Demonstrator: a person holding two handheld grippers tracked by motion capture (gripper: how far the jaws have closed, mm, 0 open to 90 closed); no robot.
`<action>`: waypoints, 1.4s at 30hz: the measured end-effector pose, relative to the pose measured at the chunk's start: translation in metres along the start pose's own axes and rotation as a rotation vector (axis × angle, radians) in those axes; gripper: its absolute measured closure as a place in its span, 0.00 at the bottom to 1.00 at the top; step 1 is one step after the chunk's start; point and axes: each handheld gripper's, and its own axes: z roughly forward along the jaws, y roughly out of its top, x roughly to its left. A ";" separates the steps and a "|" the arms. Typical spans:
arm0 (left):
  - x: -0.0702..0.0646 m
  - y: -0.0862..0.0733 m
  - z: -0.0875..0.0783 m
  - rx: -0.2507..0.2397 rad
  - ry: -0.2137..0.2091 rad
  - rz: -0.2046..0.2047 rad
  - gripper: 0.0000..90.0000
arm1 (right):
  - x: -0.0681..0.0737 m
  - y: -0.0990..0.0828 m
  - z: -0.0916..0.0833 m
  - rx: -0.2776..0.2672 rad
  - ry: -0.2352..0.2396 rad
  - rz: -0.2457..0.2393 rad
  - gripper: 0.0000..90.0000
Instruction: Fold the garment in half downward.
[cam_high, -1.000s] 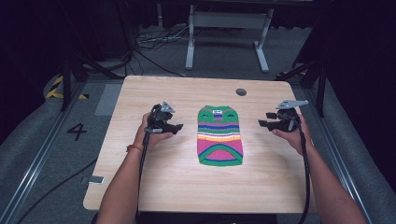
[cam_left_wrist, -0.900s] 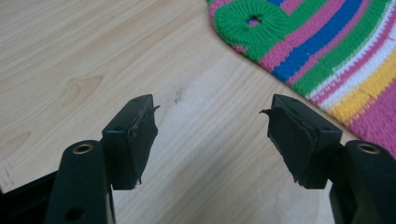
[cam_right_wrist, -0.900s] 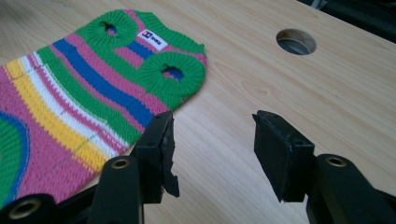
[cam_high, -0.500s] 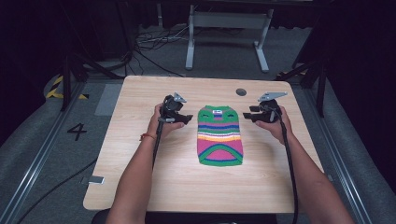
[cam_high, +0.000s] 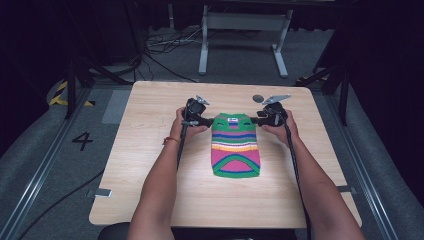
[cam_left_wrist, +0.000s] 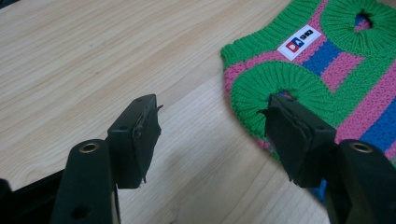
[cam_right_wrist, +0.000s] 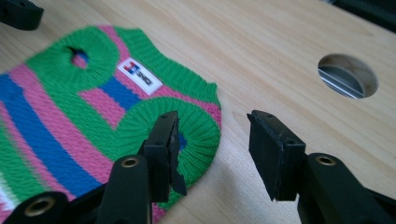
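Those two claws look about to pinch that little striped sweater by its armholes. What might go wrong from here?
Each open gripper straddles a green armhole cuff, one jaw over the knit, one over bare table. The left gripper might catch only the top layer of the sweater, so it bunches instead of lifting flat. The right gripper, whose jaws have just been closing, may grip sooner than the left and drag the sweater askew. A jaw edge could also snag the loose ribbing.

Sweater (cam_left_wrist: 322, 70) cut off by right edge in left gripper view; lower part off-frame in right gripper view. Label (cam_high: 233, 119) print too small to read.
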 end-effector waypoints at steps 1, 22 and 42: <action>-0.002 0.001 0.005 0.002 -0.004 -0.003 0.40 | 0.000 -0.001 0.003 0.011 0.004 0.006 0.59; -0.007 -0.003 0.029 -0.033 -0.042 -0.079 0.33 | 0.002 -0.009 0.025 0.039 0.026 0.061 0.67; -0.022 0.000 0.023 -0.031 -0.050 0.003 0.91 | 0.014 -0.010 0.015 0.029 0.063 0.037 0.93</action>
